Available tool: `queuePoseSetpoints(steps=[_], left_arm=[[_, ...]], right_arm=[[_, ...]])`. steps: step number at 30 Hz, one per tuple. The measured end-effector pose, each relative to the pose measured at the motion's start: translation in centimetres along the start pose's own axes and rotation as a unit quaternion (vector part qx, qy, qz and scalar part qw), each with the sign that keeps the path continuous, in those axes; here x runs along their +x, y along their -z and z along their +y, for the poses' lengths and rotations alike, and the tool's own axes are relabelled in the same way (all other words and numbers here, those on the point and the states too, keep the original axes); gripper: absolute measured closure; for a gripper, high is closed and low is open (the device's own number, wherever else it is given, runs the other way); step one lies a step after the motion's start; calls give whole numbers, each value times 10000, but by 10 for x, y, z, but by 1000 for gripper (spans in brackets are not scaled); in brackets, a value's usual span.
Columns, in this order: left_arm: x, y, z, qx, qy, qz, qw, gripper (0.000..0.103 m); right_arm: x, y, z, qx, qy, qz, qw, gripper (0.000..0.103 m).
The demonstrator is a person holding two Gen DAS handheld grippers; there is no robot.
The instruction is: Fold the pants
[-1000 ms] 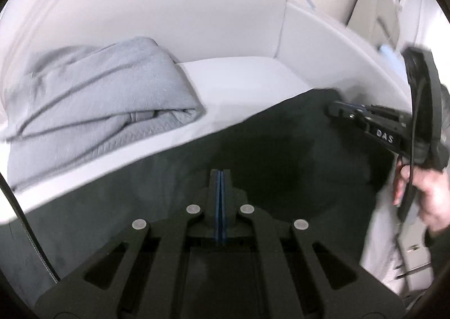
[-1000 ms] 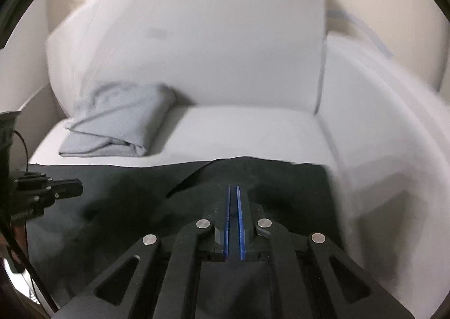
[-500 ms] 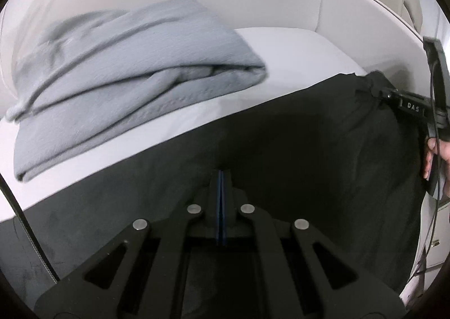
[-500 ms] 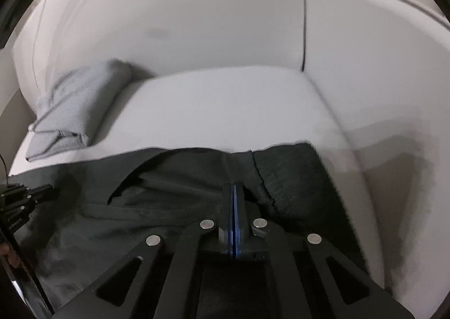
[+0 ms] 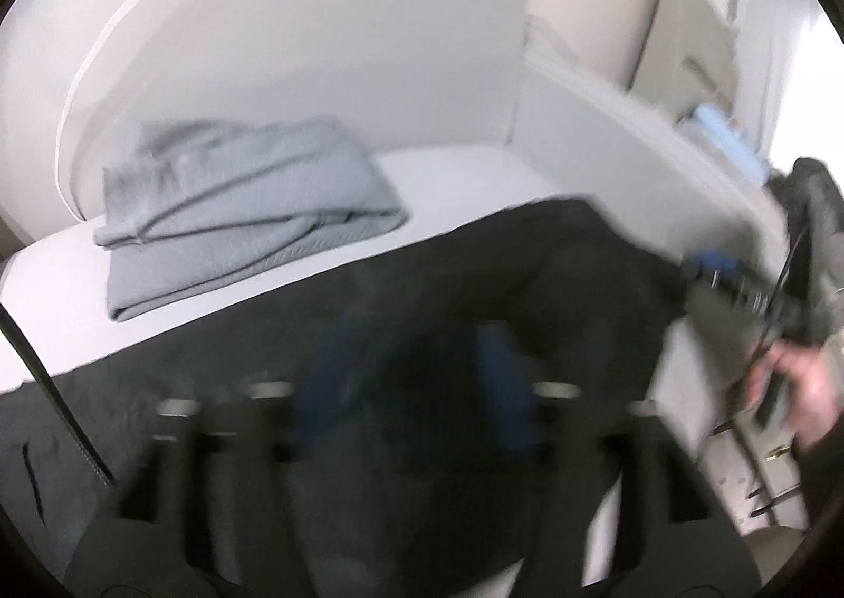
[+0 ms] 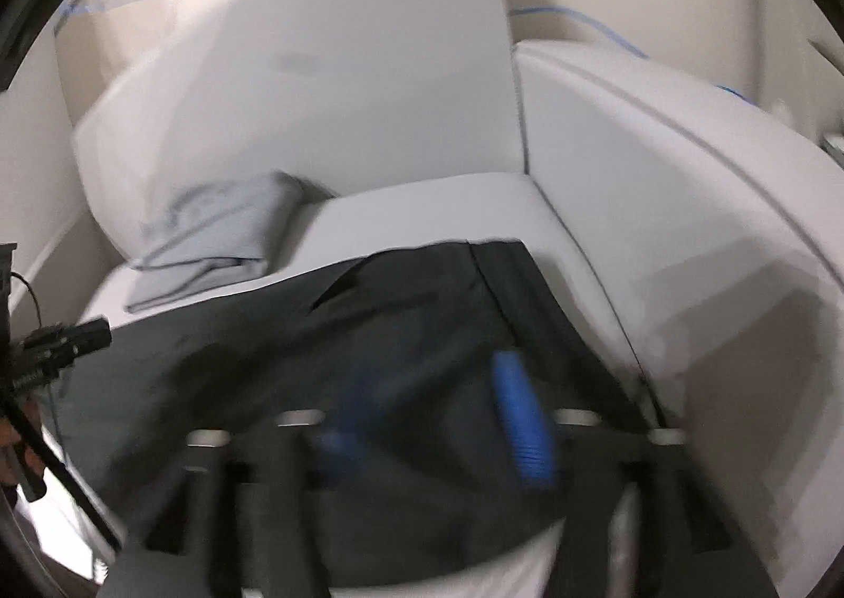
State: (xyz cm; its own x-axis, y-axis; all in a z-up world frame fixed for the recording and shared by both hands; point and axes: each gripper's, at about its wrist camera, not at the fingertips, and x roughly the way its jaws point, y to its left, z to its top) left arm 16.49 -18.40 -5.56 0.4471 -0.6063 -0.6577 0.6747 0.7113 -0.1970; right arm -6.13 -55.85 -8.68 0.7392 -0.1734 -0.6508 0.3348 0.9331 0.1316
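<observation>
Left wrist view:
- The left gripper (image 5: 409,376) fills the near edge, badly blurred; its jaws have just been opening and stand wide, with nothing pressed between the blue pads (image 5: 498,376).
- The pants (image 5: 475,276), dark and matte, lie spread flat across the near part of the sofa (image 5: 327,44) seat; the cloth runs under the gripper and its near edge is cut off.
- A grey garment (image 5: 237,207), soft knit and loosely folded in layers, lies at the far left of the seat, apart from the pants.
- The sofa is pale and smooth, with a curved back and a rounded right arm.
- At right, the right gripper (image 5: 712,271) shows as a dark smear with a blue tip over the pants' right edge; its jaws cannot be read here. A hand (image 5: 807,387) holds its grip.
- A thin black cable (image 5: 47,387) crosses the near left.

Right wrist view:
- The right gripper (image 6: 438,418) is blurred too; its jaws have just been opening and stand wide, blue ribbed pads (image 6: 519,418) apart, clear of the cloth.
- The pants (image 6: 369,334) lie under it, with a ribbed band along the right edge and a slit pocket near the far edge.
- The grey garment (image 6: 211,239) lies far left against the sofa (image 6: 369,70) back.
- The left gripper (image 6: 68,342) juts in at the left edge; only part shows.
</observation>
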Motion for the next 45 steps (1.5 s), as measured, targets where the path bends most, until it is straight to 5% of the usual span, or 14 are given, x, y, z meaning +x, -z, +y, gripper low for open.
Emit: queuePoseSetpoints(steps=[3,8,17,23,26,29,36,37,41,45], left_arm=[[-47,5,-9,-128,221,-293,9992,22],[-103,18,-14,-609,603,-203,9961,0],[-142,61,-9,-472,171,-320,9982,1],[-139,65,18,-659,255,-256,9972,1],[-151,61,33,-762,179,-426,9960,1],[-164,58,47,-889,79,-632,9940,1],[-180,51,69,-1086,-10,-899,9900,1],[-182,50,71,-1124,-11,-908,9895,1],[-184,48,80,-1208,-84,-936,9882,1],[-189,47,92,-1181,-277,-1009,9875,1]], right_arm=[[-47,37,-13,477,-80,-285,9984,11],[-88,86,-40,1621,-367,-414,9852,5],[-62,81,-43,2528,-458,-530,9650,5],[-32,71,-68,3654,-735,-768,9248,5],[-19,58,-77,3873,-483,-721,9179,5],[-8,53,-78,3902,218,-616,9184,5],[23,47,-94,4033,665,-571,9109,6],[28,45,-95,4020,654,-579,9115,7],[44,41,-97,3886,568,-501,9183,65],[44,36,-101,3884,285,-589,9192,79]])
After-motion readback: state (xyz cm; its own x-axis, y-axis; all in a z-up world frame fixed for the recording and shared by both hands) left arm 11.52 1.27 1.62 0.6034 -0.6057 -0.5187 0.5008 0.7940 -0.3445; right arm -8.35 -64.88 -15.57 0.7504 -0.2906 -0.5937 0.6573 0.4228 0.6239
